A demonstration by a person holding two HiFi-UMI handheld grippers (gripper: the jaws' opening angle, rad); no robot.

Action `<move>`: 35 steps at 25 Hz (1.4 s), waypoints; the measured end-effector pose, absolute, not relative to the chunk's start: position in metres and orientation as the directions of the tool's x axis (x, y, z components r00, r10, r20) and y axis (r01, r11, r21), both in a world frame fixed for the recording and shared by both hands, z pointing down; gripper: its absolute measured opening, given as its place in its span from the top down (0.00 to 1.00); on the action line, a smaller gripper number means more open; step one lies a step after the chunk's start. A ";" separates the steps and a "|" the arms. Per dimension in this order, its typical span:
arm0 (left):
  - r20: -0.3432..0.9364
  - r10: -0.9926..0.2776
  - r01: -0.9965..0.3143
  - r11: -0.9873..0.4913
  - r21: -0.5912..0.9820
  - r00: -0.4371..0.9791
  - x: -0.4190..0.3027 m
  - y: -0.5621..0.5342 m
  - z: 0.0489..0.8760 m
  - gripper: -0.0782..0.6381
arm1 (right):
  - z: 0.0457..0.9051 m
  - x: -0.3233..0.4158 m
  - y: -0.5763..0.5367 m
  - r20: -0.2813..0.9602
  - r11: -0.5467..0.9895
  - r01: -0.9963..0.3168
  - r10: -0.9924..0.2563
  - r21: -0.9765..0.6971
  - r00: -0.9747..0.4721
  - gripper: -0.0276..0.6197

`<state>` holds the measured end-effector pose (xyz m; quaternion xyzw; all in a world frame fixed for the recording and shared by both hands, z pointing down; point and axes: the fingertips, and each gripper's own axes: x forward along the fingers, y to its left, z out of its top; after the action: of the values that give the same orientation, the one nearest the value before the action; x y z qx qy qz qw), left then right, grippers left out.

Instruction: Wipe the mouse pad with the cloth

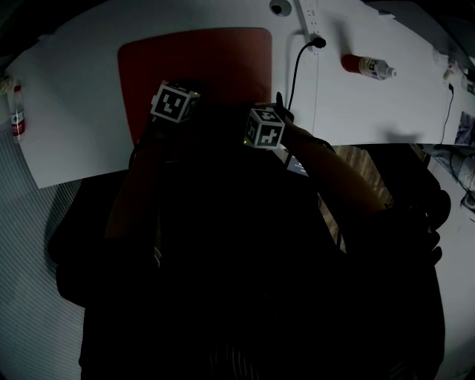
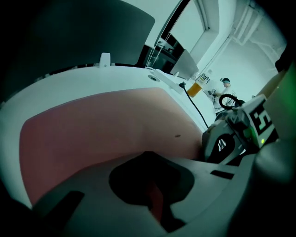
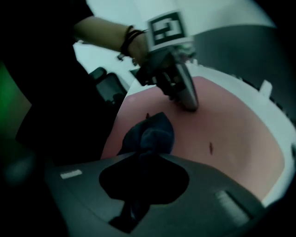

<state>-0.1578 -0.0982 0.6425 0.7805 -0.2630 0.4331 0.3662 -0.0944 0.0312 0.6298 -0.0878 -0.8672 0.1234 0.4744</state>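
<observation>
The red mouse pad (image 1: 215,59) lies on the white table (image 1: 82,96), just beyond both grippers. In the head view only the marker cubes stand out of the dark: left cube (image 1: 176,102), right cube (image 1: 266,128). The right gripper (image 3: 138,194) is shut on a dark blue cloth (image 3: 150,136), which bunches out over the pad's (image 3: 231,139) near edge. In the right gripper view the left gripper (image 3: 188,101) has its jaws together and its tip on the pad. The left gripper view shows the pad (image 2: 101,125) and the right gripper (image 2: 226,143) at the right. A small dark speck (image 3: 210,148) marks the pad.
A spray bottle with a red label (image 1: 367,67) lies at the table's back right. A power strip (image 1: 310,18) with a black cable (image 1: 297,70) sits behind the pad. Another bottle (image 1: 16,119) stands at the far left edge. The table's front edge is close to the person's body.
</observation>
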 end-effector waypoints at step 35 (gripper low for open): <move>0.171 -0.593 -0.617 -0.762 0.197 0.787 0.001 -0.073 0.207 0.88 | 0.204 0.079 -0.046 0.080 0.855 -0.468 -0.462 -0.222 -0.883 0.90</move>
<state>0.0011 -0.0726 0.2070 0.9374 -0.3225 0.0493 0.1219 0.0792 -0.0456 0.2039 0.2416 -0.9631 0.1182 0.0121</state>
